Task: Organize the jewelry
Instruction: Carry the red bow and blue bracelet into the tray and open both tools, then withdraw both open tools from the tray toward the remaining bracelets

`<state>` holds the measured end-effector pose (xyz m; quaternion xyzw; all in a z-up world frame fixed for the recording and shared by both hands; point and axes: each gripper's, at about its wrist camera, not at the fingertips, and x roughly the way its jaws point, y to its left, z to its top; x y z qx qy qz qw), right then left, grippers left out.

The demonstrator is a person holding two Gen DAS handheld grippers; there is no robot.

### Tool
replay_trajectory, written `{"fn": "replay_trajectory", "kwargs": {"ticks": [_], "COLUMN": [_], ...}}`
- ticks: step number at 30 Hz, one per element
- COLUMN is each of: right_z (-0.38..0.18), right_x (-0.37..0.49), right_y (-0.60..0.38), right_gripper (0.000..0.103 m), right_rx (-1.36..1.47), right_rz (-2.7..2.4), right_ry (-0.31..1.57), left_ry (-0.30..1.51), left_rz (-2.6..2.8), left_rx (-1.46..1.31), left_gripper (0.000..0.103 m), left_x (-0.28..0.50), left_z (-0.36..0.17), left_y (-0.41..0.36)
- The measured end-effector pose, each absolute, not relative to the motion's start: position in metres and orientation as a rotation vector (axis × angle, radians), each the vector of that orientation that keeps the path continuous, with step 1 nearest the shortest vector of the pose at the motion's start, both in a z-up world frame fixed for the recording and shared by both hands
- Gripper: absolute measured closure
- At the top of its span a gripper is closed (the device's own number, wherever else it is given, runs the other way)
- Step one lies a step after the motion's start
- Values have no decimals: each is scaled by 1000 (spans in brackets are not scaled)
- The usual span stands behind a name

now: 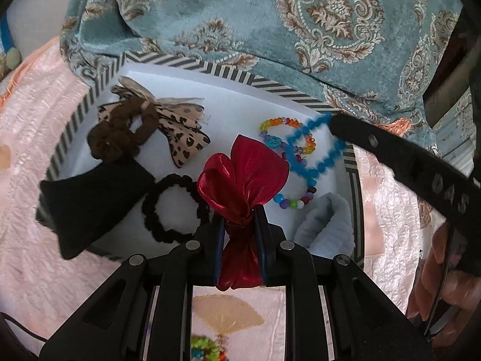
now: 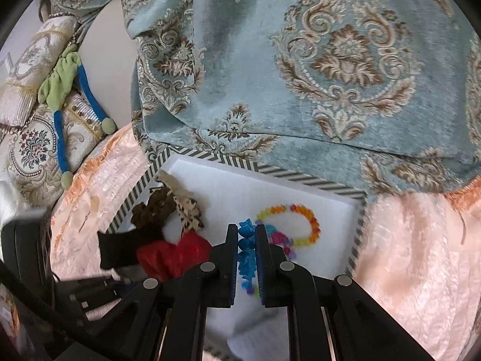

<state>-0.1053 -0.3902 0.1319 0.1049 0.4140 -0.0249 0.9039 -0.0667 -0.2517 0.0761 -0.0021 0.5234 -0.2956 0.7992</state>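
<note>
A striped-rim box (image 1: 192,65) with a white foam floor lies on the bed. My left gripper (image 1: 239,215) is shut on a red satin bow (image 1: 245,171), held over the box's near side. My right gripper (image 2: 246,230) is shut on a blue bead bracelet (image 2: 246,251); from the left wrist view its arm reaches in from the right, with the blue bead bracelet (image 1: 303,138) dangling over the box. Inside lie a rainbow bead bracelet (image 2: 303,225), a multicoloured bead bracelet (image 1: 296,200), a black scrunchie (image 1: 171,207), a brown scrunchie (image 1: 120,138) and a leopard-print bow (image 1: 183,132).
A black pouch (image 1: 90,201) rests on the box's left edge, a pale blue fluffy piece (image 1: 327,222) in its right corner. A teal damask cushion (image 2: 300,60) presses on the far rim. Pink bedspread (image 2: 415,255) surrounds the box. A green beaded piece (image 1: 204,350) lies below the left gripper.
</note>
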Motion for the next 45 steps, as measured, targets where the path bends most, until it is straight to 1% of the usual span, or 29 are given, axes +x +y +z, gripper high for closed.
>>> {"fn": "replay_trajectory", "kwargs": {"ticks": [8,13,18,27,29,30,31,32,34,36,38,40,41,45], "right_z": [117,95,72,67,70,71,73,74,76,78,82,85,86,94], "right_x": [-53,-28,-18,-3,-7,-11,-15,-17,-26,-34,-46,-55,-57,-77], "right_y": [-381,-399,-415,-416,-419,-420,-422,-421,-423,-422,-421,-422,-421,-419], "right_gripper": [93,93,93,93,92,88,83,82,82,81,78,65,63,62], "right_rx": [219,238,251,287,300,302,305,310,325,314,303,315,319,318], "right_rz": [-2,-46,-89,-80,-79,-80,-82,-84,-80,-82,-84,-83,-85,-93], "right_ry": [877,926,976,975,970,963,958,955,950,948,940,925,919,896], "left_ry": [1163,1170,1182,1172,1162,1156,1151,1144,1140,1132,1128,1123,1120,1097], "left_rz": [-619,-620,-621,-610,-605,-602,-600,-595,-588,-585,-587,-592,-594,-598], "left_rx": [-22,-27,-34,-31,-25,-21,-19,-19,-33,-44,-35,-33,-34,-33], "left_gripper": [86,86,86,85,82,81,75,65,54,52,51,49,47,43], "left_x": [-51,-46,-41,-37,-36,-38,-38,-39,-38,-39,-42,-47,-48,-58], "left_z": [54,48,41,38,38,38,38,39,40,42,44,49,51,65], "left_y": [-256,-258,-264,-275,-275,-274,-273,-273,-271,-268,-263,-258,-257,-248]}}
